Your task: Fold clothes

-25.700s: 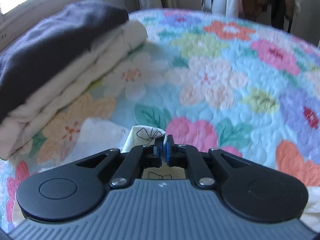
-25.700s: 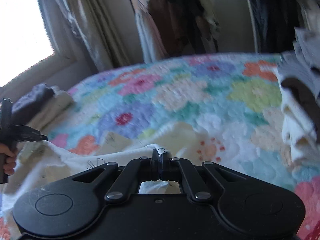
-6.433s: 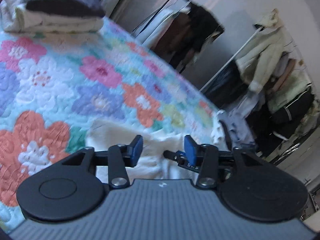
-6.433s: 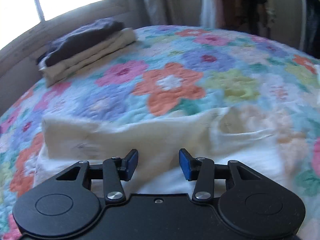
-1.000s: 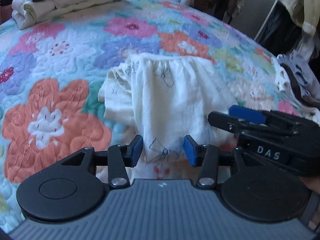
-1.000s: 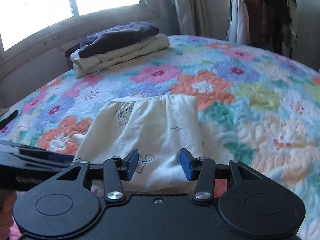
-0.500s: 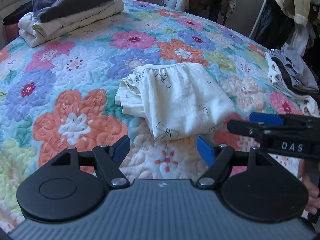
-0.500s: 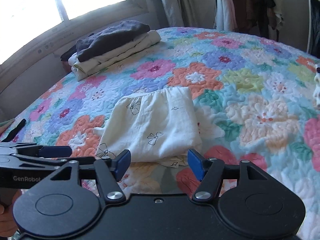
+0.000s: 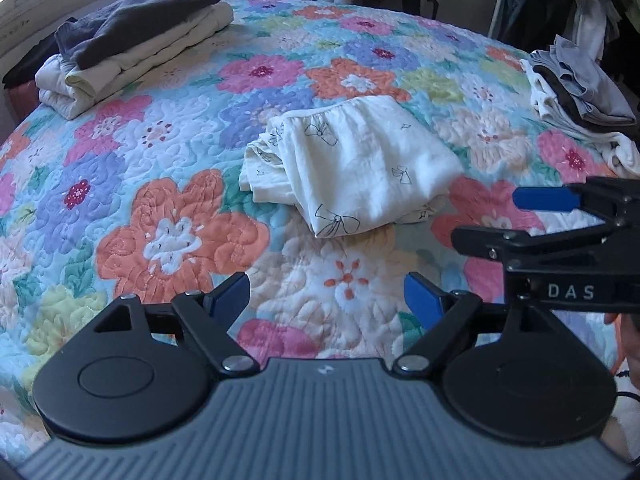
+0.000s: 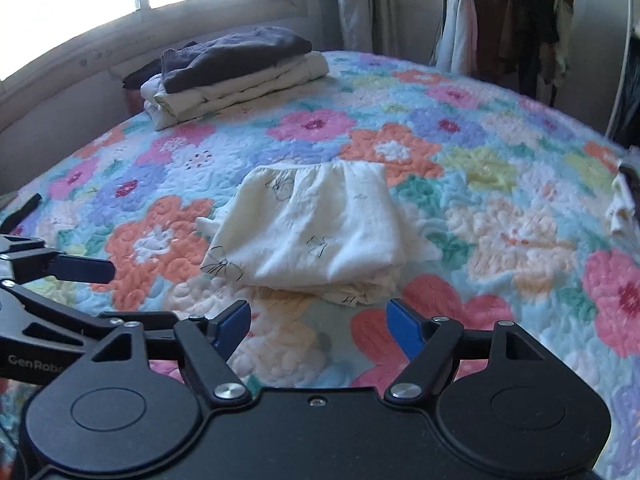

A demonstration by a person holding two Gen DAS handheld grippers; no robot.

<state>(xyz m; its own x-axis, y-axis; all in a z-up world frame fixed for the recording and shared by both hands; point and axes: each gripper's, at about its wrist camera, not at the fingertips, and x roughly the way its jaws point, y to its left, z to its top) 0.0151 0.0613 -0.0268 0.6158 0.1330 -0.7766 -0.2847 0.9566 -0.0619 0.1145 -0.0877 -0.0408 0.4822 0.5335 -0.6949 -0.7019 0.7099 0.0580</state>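
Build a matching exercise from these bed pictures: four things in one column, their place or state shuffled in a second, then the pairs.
Things
1. cream bow-print garment
2. dark grey top
3. unfolded heap
4. left hand-held gripper

Place or state
A. topmost on the folded stack by the window
B. jaws opening, nothing between them
C. folded, in the middle of the floral quilt
D. loose at the bed's edge near the hanging clothes

Pairs: 1-C, 2-A, 3-D, 4-B
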